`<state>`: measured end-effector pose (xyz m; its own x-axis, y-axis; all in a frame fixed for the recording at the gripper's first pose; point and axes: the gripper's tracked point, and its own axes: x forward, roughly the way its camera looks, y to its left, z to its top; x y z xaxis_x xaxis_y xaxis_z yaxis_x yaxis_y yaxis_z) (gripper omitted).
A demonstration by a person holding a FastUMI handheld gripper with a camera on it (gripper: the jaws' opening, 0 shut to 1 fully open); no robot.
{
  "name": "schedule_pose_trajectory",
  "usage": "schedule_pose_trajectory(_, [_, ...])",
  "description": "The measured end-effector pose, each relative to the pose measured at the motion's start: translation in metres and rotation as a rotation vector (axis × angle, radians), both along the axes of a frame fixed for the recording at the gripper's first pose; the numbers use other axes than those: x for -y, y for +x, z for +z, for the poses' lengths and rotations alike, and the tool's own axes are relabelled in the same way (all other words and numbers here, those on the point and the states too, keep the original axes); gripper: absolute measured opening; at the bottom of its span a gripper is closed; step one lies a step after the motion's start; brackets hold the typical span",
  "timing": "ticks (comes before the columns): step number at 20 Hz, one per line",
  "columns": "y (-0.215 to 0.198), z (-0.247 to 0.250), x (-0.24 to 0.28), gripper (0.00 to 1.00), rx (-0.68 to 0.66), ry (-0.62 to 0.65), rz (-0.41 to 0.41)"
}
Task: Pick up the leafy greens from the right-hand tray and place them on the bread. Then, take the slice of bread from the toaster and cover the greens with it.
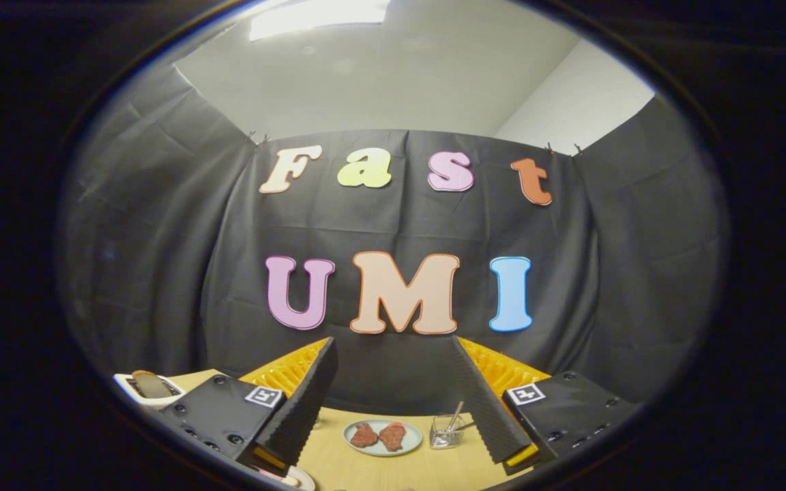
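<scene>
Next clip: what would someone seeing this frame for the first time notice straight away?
The gripper stands open, its fingers spread wide above the wooden table. Between them, just ahead, lies a small plate with two reddish-brown pieces on it, and a clear glass cup with a utensil in it stands right beside the plate. Off past the left finger, a toaster holds a slice of bread.

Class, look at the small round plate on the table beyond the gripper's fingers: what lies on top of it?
Two reddish-brown pieces, probably meat, lie side by side on the plate. The plate's surface under them is covered. The gripper is open, holding nothing.
</scene>
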<state>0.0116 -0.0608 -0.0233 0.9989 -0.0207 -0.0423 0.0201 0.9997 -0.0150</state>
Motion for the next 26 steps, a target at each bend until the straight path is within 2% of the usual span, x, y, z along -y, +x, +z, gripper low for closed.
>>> schedule_pose_trajectory(7, [-0.006, 0.004, 0.008, 1.00, 0.010, -0.014, -0.025])
schedule_pose_trajectory(11, [-0.015, 0.013, 0.004, 1.00, 0.042, -0.036, -0.007])
schedule_pose_trajectory(16, [-0.023, -0.015, 0.015, 1.00, -0.066, -0.042, 0.046])
schedule_pose_trajectory(18, [-0.024, -0.024, 0.018, 1.00, -0.098, -0.061, 0.079])
schedule_pose_trajectory(26, [-0.030, -0.082, -0.005, 1.00, -0.232, -0.148, 0.327])
